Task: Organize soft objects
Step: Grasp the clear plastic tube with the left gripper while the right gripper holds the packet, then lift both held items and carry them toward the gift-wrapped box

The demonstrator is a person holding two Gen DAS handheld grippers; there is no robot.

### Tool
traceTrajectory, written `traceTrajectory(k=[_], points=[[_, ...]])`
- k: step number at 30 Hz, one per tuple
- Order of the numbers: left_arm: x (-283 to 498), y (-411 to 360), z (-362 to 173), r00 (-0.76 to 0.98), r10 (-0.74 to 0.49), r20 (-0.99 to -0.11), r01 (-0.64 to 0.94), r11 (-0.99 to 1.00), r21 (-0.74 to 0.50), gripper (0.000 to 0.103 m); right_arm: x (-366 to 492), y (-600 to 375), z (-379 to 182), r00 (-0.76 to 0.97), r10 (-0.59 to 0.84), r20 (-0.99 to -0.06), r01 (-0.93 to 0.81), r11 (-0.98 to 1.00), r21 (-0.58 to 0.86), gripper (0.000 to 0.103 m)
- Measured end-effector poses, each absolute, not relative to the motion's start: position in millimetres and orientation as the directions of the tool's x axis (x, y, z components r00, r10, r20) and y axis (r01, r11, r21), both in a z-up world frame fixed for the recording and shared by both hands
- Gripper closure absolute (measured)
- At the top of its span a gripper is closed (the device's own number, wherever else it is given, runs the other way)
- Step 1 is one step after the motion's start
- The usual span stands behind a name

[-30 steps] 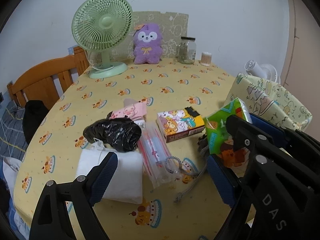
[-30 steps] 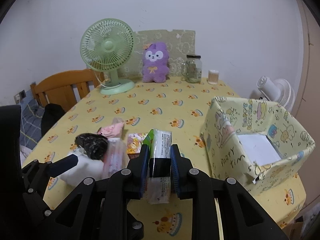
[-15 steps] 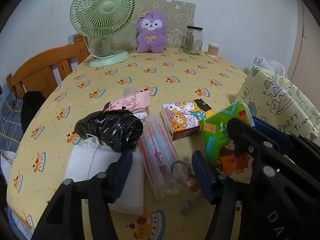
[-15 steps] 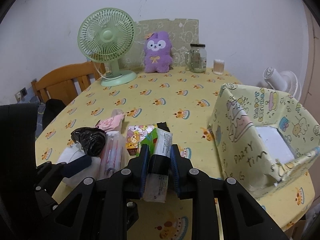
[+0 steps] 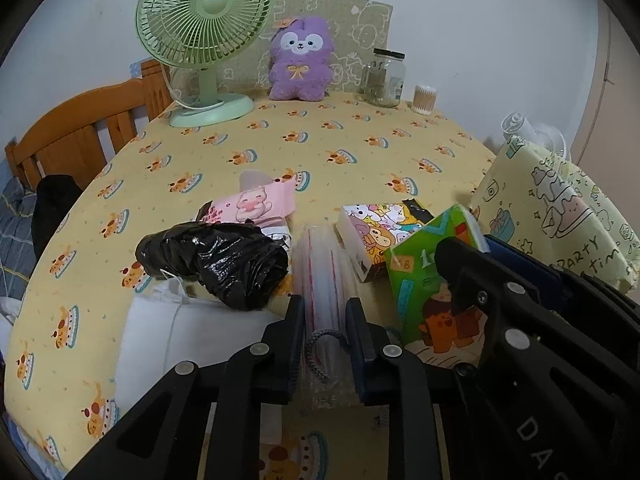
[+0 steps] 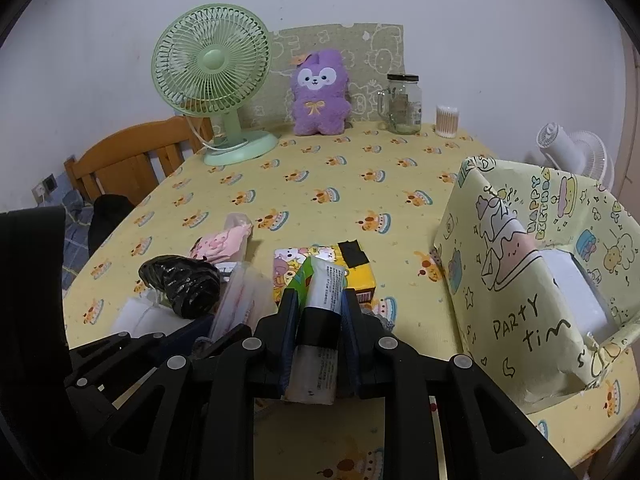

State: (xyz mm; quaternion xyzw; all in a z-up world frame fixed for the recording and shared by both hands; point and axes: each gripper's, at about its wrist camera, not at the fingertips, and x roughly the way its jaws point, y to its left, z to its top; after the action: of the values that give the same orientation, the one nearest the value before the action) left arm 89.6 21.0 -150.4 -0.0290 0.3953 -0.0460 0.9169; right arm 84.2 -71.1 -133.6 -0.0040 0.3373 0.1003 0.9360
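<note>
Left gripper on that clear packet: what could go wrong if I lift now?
1. The left gripper pinches the clear packet only at its near end; it may sag or slip.
2. A grey cord lies between the fingers and could get dragged along.
3. The black bag sits right beside the packet and may be nudged.

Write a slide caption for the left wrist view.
Left gripper shut on a clear plastic packet beside a black bag.
</note>
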Motion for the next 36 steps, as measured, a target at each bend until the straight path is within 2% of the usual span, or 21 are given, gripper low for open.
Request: traceTrajectory(k=[3,7,36], points=[[84.5,22.5,-142.3,0.686,-0.135,-0.714,0.085,0.991,-0.106,0.085,82.4,-70.2,-127.6,0.759,0.182,-0.625,-0.189,0.98,0.056,0.078],[80.6,23.3,-128.4,0.708,-0.127,-0.695,0.089,0.992,-0.091,0.085,78.3,-69.7,-115.7,0.766,0.189,-0.615,-0.19,0.98,0.065,0.08],[59.0,12.7,-57.3,0.815,-0.096,-0.571,0.08,0.995,-0.053,0.085,50.3,-78.8,-42.3,0.84,0.213,-0.498,-0.22,0.974,0.044,0.082]])
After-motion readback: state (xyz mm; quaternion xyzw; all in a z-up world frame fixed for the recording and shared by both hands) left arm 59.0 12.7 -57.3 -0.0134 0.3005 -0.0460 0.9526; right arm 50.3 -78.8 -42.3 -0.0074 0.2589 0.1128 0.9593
